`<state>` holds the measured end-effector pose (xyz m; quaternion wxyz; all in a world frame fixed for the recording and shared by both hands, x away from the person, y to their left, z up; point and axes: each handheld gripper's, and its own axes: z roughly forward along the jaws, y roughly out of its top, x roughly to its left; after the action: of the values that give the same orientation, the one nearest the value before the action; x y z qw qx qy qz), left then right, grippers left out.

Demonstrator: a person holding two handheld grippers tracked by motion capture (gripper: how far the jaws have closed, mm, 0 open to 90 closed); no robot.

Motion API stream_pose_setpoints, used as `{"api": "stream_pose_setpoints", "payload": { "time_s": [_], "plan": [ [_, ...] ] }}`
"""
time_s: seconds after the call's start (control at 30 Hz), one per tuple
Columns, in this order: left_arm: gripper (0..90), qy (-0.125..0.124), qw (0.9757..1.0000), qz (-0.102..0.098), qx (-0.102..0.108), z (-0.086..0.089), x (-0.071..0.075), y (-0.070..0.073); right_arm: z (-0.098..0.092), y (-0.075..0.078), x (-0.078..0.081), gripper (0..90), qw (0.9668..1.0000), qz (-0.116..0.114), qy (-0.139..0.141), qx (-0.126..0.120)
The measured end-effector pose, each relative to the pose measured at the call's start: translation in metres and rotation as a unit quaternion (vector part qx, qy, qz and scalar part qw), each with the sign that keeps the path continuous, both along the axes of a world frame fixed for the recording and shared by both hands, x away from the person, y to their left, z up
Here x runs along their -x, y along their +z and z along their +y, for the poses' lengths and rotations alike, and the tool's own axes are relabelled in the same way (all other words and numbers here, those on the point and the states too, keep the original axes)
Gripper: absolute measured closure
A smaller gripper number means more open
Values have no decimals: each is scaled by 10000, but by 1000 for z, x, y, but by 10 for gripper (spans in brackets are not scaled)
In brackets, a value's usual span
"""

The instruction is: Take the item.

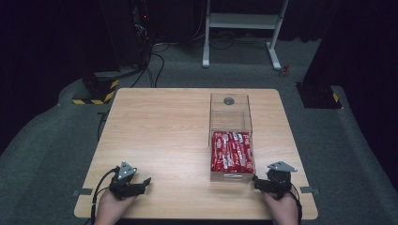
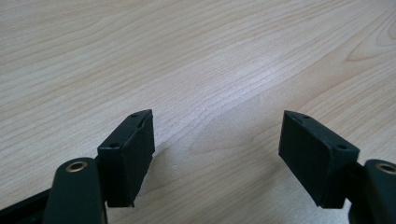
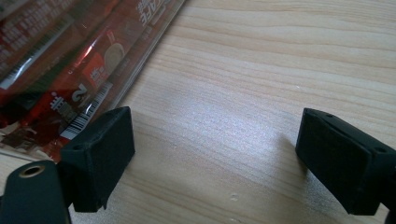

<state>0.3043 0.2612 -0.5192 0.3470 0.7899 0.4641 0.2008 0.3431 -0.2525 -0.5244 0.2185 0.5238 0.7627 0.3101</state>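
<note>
Wooden table (image 1: 159, 126) left and centre is bare, free to cross; clear box (image 1: 230, 140) of red packets (image 1: 232, 151) blocks right side, nr right gripper (image 1: 261, 183).

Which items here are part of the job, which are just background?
In play:
- clear box
- red snack packets inside its near end
- right gripper, open, nearest the box
- left gripper, open over bare table

Background:
- white stand
- black-and-yellow striped base
- floor cables
</note>
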Motion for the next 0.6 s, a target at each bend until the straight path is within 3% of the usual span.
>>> {"api": "stream_pose_setpoints", "payload": {
  "time_s": [0.23, 0.43, 0.5, 0.6],
  "plan": [
    [280, -78, 9999, -93, 60, -3, 2, 2, 0, 0, 0, 116, 10000, -5, 9, 3],
    [281, -105, 9994, -206, 256, -2, 3, 3, 0, 0, 0, 118, 10000, -9, 16, 3],
    [282, -108, 9991, -287, 304, -2, 4, 5, 0, 0, 0, 119, 10000, -7, 10, -4],
    [268, -87, 9966, -684, 455, -1, 8, 9, 0, 0, 0, 121, 10000, -12, 16, 0]
  ]
}}
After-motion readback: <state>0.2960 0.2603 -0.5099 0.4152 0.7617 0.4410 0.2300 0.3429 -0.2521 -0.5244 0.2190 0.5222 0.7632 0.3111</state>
